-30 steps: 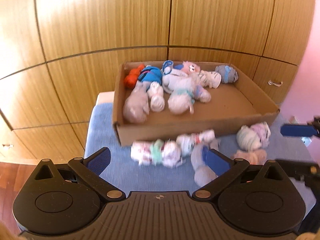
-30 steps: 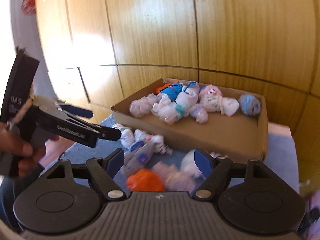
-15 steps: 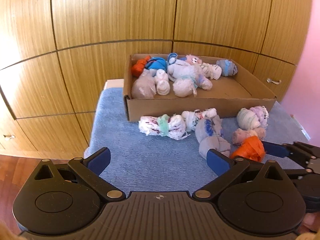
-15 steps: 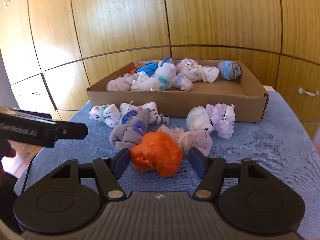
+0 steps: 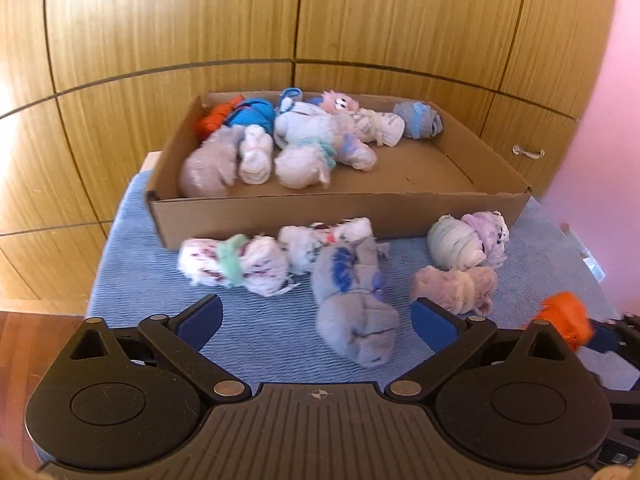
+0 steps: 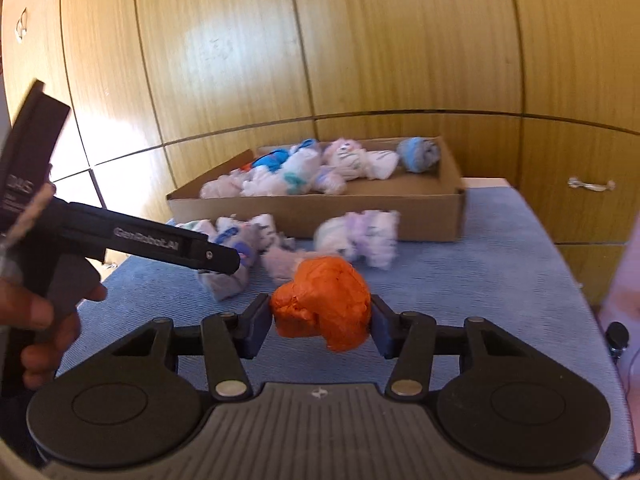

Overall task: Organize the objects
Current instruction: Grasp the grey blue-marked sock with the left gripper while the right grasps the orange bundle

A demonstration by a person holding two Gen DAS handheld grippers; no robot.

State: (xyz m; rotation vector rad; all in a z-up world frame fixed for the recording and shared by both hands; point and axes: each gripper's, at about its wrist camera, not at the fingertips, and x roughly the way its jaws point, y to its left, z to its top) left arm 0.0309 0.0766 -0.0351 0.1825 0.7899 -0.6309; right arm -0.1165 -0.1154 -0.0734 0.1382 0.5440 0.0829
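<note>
Currently right tool (image 6: 322, 322) is clamped on the orange sock ball (image 6: 322, 307), lifted clear of the bench (image 6: 500, 264) at its near right edge. Risk: soft bundle, pinched off-centre, may slip or unroll before reaching the cardboard box (image 6: 320, 216) at the far edge. Left tool (image 5: 316, 322) gapes, empty, over the grey sock roll (image 5: 354, 300); crossing paths could collide. Legible on left tool: "GenRobot.AI".

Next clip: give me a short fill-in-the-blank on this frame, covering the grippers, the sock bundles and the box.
1. The right gripper is shut on the ____ sock bundle.
2. The left gripper is ____, holding nothing.
3. The cardboard box stands on a ____ towel.
4. The grey bundle with blue marks lies ____ the box, on the towel.

Missing words: orange; open; blue; outside
</note>
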